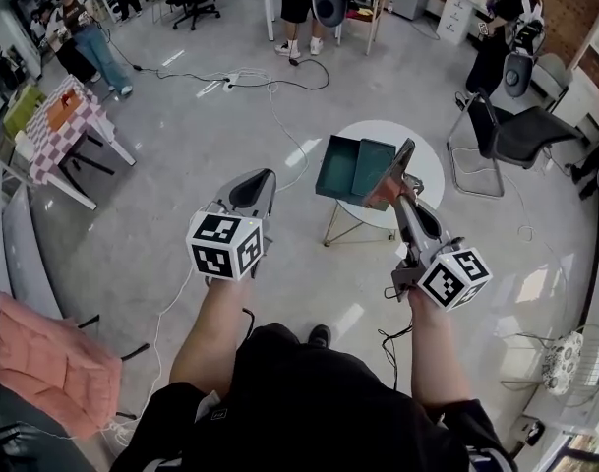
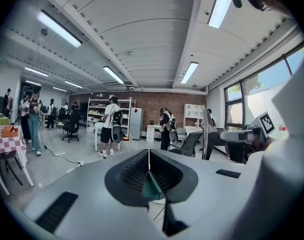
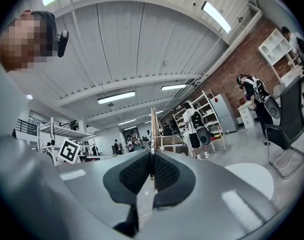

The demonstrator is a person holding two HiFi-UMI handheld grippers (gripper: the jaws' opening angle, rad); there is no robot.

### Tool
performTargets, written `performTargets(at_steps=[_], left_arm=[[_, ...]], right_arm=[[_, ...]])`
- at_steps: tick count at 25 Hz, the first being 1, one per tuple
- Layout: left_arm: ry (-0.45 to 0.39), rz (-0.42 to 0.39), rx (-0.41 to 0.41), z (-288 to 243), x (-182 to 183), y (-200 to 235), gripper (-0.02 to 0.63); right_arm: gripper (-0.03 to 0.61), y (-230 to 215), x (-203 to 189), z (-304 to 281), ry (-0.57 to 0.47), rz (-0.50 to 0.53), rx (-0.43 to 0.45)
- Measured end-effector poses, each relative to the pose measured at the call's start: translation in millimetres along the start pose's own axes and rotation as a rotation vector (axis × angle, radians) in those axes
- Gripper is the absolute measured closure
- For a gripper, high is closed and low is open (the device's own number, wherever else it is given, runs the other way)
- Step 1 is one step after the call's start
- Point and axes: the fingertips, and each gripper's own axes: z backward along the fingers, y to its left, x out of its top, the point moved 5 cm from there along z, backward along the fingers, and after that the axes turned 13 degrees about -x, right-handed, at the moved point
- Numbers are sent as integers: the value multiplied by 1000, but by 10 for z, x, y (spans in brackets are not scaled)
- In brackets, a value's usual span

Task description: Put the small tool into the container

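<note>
A teal open container (image 1: 340, 170) lies on a small white round table (image 1: 424, 161) ahead of me. My right gripper (image 1: 403, 191) is shut on the small tool (image 1: 395, 168), a thin flat piece with a reddish-brown end, and holds it above the container's right edge. In the right gripper view the tool (image 3: 152, 129) stands edge-on, sticking up from between the closed pads of the right gripper (image 3: 152, 171). My left gripper (image 1: 263, 179) hangs left of the table, over the floor. In its own view the left gripper (image 2: 149, 166) is shut with nothing in it.
A black chair (image 1: 520, 131) stands right of the round table. A checked table (image 1: 68, 121) is at the far left and a pink cushion (image 1: 48, 362) at the near left. Cables (image 1: 269, 85) run over the floor. People stand at the room's far side.
</note>
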Motion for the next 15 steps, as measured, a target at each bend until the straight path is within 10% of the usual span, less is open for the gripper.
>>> performTargets(at_steps=[15], left_arm=[[-16, -10, -103, -1042, 328, 965, 600]], right_arm=[[566, -319, -8, -1222, 33, -24, -75]])
